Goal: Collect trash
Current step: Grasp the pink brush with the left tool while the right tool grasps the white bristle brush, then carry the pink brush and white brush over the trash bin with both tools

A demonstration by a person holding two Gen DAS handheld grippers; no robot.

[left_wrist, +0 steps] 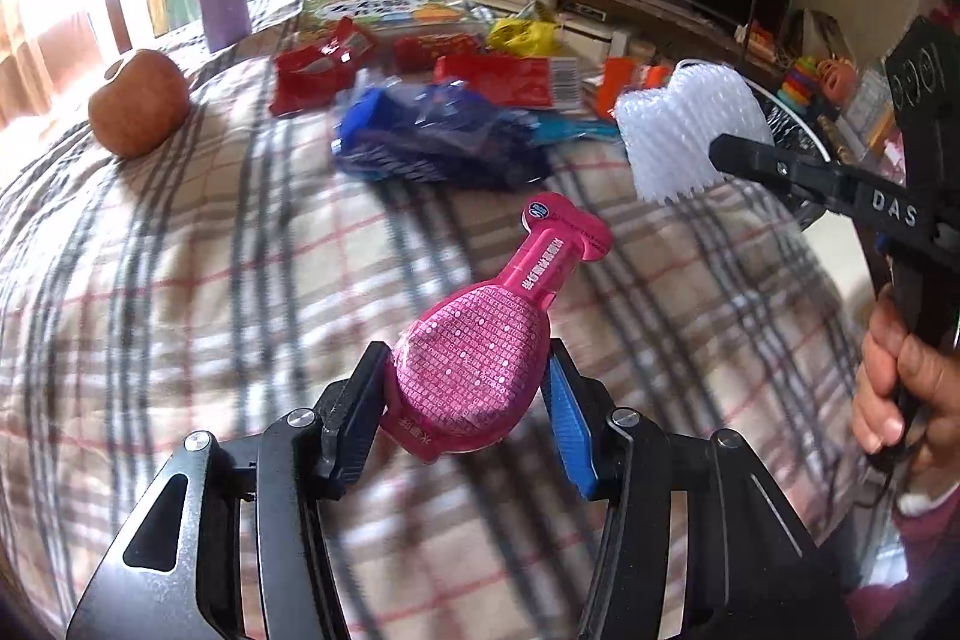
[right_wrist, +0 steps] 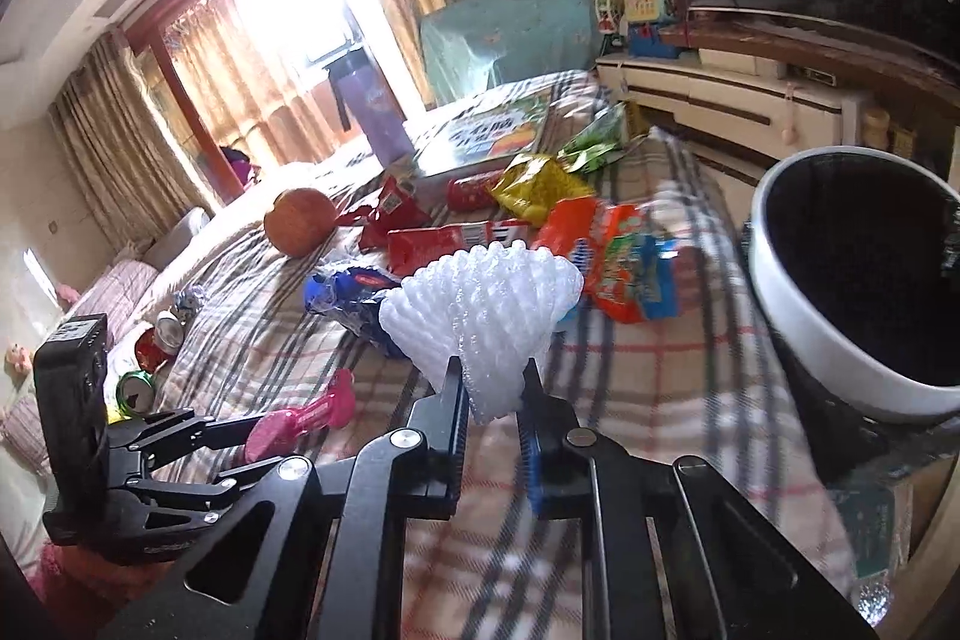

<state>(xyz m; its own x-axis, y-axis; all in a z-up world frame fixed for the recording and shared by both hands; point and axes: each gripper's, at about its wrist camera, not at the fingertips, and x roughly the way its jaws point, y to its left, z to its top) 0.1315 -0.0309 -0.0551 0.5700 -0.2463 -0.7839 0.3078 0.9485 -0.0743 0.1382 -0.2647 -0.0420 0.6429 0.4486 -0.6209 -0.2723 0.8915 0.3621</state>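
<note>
Both hands are loaded. The left gripper [left_wrist: 465,400] is clamped on the fat end of a pink pouch [left_wrist: 480,340], neck pointing away up the frame, carried above the plaid bed [left_wrist: 180,280]. The right gripper [right_wrist: 495,388] pinches the narrow bottom of a white foam net [right_wrist: 480,304], which fans out above the fingers. In the left view that same net [left_wrist: 684,124] hangs at the right edge of the frame.

The bin [right_wrist: 798,316], white rim and dark inside, sits at the right of the right view, just past the bed's edge. That looks like the target, and the net is the nearer load. My read: swing the right gripper over the dark opening before letting go, because foam this light will drift or catch on the rim if it is dropped from the side. Get well inside the rim line, then open.

The pouch should follow. It is held by the bulb only, so keep the squeeze firm and the neck from snagging the rim.

Plenty is left. A blue wrapper [right_wrist: 354,298], a red wrapper [right_wrist: 444,244], a yellow bag [right_wrist: 534,190] and an orange pack [right_wrist: 612,250] lie mid-frame. The apple [right_wrist: 300,220] and the purple flask [right_wrist: 372,106] beyond are probably not trash.
</note>
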